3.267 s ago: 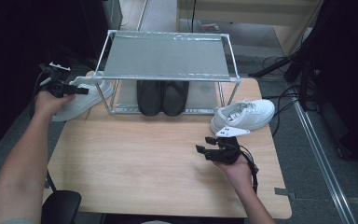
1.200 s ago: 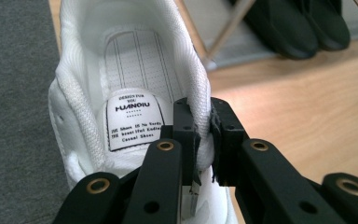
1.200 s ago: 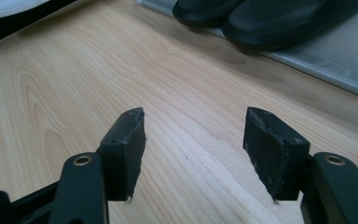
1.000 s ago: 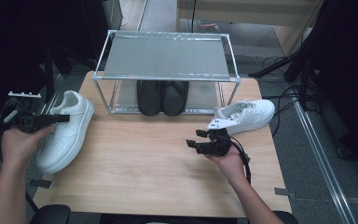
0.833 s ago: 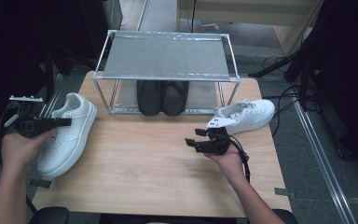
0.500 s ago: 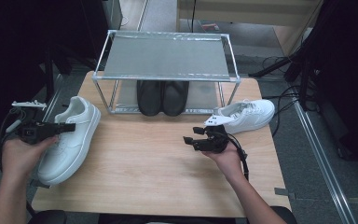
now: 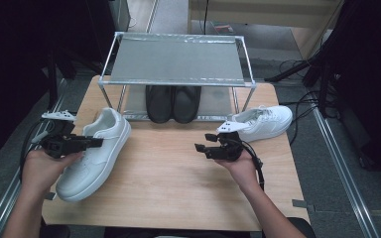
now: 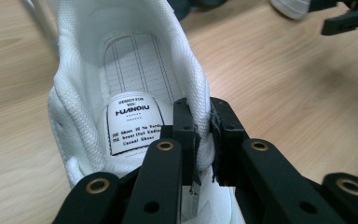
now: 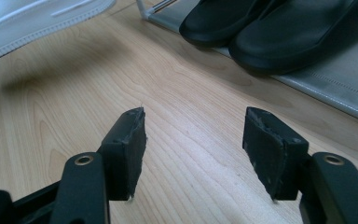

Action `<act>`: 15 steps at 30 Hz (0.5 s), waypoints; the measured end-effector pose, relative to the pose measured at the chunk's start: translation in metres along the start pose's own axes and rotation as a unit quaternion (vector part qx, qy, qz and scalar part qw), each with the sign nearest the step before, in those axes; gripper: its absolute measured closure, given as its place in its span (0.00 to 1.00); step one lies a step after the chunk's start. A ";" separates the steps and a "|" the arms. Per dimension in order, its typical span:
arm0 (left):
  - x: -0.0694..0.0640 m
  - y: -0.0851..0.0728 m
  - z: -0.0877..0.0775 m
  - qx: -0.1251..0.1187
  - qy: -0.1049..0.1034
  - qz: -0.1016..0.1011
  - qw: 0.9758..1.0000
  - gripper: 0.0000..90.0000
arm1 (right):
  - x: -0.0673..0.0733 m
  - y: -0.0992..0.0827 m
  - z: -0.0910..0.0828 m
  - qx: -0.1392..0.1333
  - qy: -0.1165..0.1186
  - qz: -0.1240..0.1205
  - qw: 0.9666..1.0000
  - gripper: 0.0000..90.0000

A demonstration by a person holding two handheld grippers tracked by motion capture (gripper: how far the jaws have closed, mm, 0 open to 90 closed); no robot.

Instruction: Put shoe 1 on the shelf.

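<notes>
Left gripper: jaws drawn narrow and clamped on the padded heel collar of a white sneaker. In the left gripper view the gripper has one pad inside the shoe opening and the other against the outer face of the collar, with the white padding pinched between them. The printed label on the insole lies just beside the inner pad.

The held sneaker sits at the left side of the wooden table, its toe pointing away toward the rack and its heel toward the person. Whether its sole rests fully on the table or is raised a little cannot be told from the high view.

Right gripper: jaws standing wide, nothing between them. In the right gripper view the gripper has only bare table wood between its two pads. It sits low over the table near the middle, held in the person's right hand.

A second white sneaker lies on the table just behind the right gripper, at the right front leg of the metal rack, apart from the jaws. A pair of black shoes stands on the rack's lower shelf, under its top shelf.
</notes>
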State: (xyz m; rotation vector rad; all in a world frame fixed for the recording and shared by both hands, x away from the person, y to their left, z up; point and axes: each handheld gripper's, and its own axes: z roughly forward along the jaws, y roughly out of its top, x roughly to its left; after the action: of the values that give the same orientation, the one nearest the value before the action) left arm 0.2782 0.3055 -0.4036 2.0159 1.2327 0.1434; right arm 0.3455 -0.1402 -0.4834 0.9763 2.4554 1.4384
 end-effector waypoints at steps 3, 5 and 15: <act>-0.008 0.006 0.013 0.002 -0.019 0.009 1.000 0.92 | 0.000 0.000 -0.001 0.001 -0.001 0.002 1.000 0.46; -0.014 0.009 0.021 0.006 -0.029 0.016 0.999 0.92 | 0.000 -0.001 -0.001 0.001 -0.002 0.001 1.000 0.45; -0.061 0.035 0.068 0.040 -0.071 0.086 0.993 0.92 | 0.002 -0.004 -0.010 -0.005 -0.007 0.003 1.000 0.45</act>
State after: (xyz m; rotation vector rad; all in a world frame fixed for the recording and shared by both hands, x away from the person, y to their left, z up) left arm 0.3025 0.2111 -0.4122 2.1608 0.9896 0.0325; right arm 0.3377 -0.1471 -0.4810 0.9886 2.4346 1.4390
